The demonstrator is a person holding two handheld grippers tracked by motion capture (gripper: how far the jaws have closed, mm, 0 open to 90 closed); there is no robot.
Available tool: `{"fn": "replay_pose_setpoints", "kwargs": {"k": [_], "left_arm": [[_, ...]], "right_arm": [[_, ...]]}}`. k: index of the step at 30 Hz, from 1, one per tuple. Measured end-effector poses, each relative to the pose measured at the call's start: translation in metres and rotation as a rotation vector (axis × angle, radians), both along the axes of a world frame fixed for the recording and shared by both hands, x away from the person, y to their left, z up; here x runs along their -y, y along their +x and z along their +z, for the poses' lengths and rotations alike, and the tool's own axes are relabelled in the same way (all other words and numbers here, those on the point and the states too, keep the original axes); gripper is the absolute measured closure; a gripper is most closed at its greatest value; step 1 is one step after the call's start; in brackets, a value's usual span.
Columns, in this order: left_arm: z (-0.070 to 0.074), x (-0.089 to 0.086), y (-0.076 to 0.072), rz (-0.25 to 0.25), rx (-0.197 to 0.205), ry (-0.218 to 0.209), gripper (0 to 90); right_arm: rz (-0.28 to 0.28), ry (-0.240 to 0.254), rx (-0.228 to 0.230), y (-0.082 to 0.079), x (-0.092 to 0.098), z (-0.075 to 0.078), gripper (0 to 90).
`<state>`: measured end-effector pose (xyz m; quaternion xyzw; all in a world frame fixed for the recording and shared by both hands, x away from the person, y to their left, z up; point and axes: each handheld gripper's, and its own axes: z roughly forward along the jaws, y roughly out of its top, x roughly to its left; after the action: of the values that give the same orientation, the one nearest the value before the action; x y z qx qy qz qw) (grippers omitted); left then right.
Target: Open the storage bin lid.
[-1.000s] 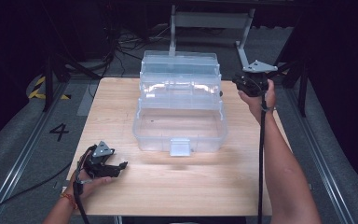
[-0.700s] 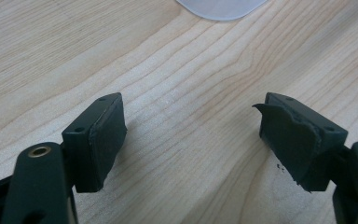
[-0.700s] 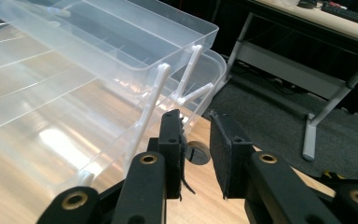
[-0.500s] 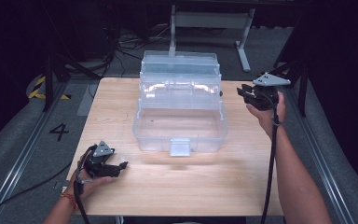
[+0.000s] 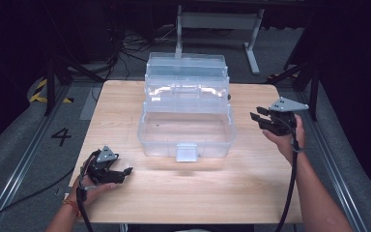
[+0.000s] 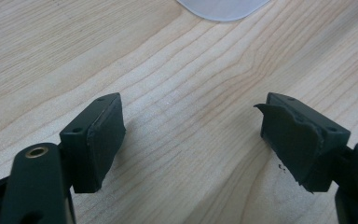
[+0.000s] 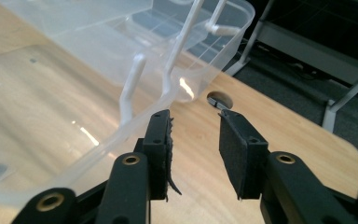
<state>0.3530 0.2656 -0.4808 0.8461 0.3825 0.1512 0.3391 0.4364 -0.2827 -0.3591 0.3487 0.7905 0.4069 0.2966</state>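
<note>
The wooden table [image 5: 183,193] carries one large thing: a clear plastic toolbox [image 5: 186,108] standing open in the middle and toward the far edge. Its deep lower tub faces the person, with a frosted latch tab [image 5: 187,152] hanging at the centre of the near wall, and its tiered trays are folded up and back on thin white link arms [image 7: 133,86]. Opened out this way, the tub lies bare and reachable from both sides, and it looks empty apart from a few small specks.

The right gripper [image 5: 264,121] is held in the air just beside the tub's right end, pointing in at it. In the right gripper view its jaws stand parted with nothing between them, the near pad close to the tub's rim, though I cannot tell if it touches. That placement suits reaching for the rim or the link arms, probably to move the trays.

The left gripper [image 5: 121,173] lies low over the table's near left corner, well apart from the toolbox. Its jaws are spread wide over bare wood and hold nothing. It seems parked there to keep out of the way.
</note>
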Motion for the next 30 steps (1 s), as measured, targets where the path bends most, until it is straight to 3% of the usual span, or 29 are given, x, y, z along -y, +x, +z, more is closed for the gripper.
{"fn": "replay_pose_setpoints", "kwargs": {"k": [10,24,30], "left_arm": [[0.0,0.0,0.001,-0.003,0.011,0.008,22.0],[0.0,0.0,0.0,0.006,0.006,-0.001,22.0],[0.0,0.0,-0.001,0.009,0.003,-0.002,21.9]], "right_arm": [[0.019,-0.039,-0.036,-0.024,0.011,-0.027,56.5],[0.011,-0.021,-0.063,-0.053,0.042,-0.055,44.5],[0.03,-0.045,-0.081,-0.062,0.051,-0.067,41.2]]}}
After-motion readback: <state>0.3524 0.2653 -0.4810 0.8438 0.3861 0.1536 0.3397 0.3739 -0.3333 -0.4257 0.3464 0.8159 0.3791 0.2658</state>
